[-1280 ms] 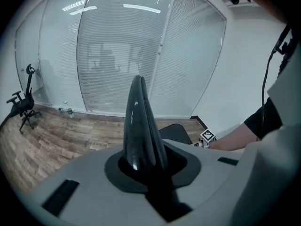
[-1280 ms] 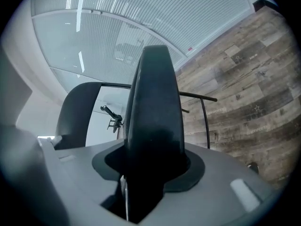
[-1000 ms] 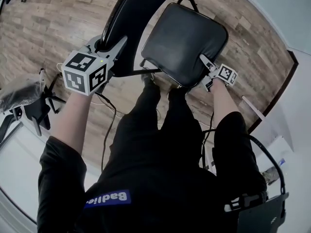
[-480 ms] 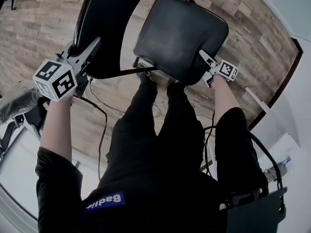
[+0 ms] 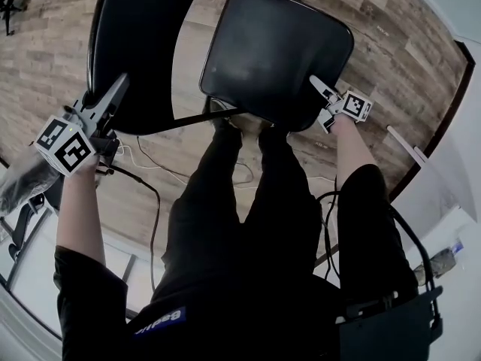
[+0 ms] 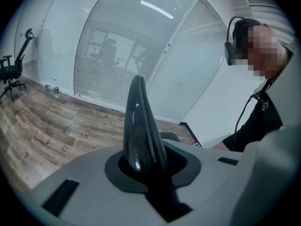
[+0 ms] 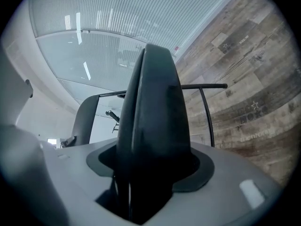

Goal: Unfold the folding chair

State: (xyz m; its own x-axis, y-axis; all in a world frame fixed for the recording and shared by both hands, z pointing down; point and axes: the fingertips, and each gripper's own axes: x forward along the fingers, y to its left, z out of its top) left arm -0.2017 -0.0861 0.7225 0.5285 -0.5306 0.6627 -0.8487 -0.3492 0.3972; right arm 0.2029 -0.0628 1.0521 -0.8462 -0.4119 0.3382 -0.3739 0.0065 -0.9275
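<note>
The black folding chair stands in front of my legs, its backrest (image 5: 135,43) at the upper left and its padded seat (image 5: 278,51) to the right. My left gripper (image 5: 113,96) is shut on the backrest's rim, which rises as a thin black edge (image 6: 140,126) between its jaws. My right gripper (image 5: 322,105) sits at the seat's near right corner. Its jaws have just been opening, and the thick seat edge (image 7: 153,117) still stands between them. The chair's thin metal frame (image 7: 207,112) shows beyond the seat.
Wood-plank floor (image 5: 60,43) lies under the chair, with cables (image 5: 158,164) trailing near my feet. Dark stands and covered equipment (image 5: 22,175) are at the left. An office chair (image 6: 11,74) stands far off by the glass wall with blinds (image 6: 117,46). A white wall (image 5: 458,21) is on the right.
The backrest has swung away to the left with my left gripper, which has moved left and lower in the picture. Seat and backrest are further apart. The right gripper stays at the seat corner.
</note>
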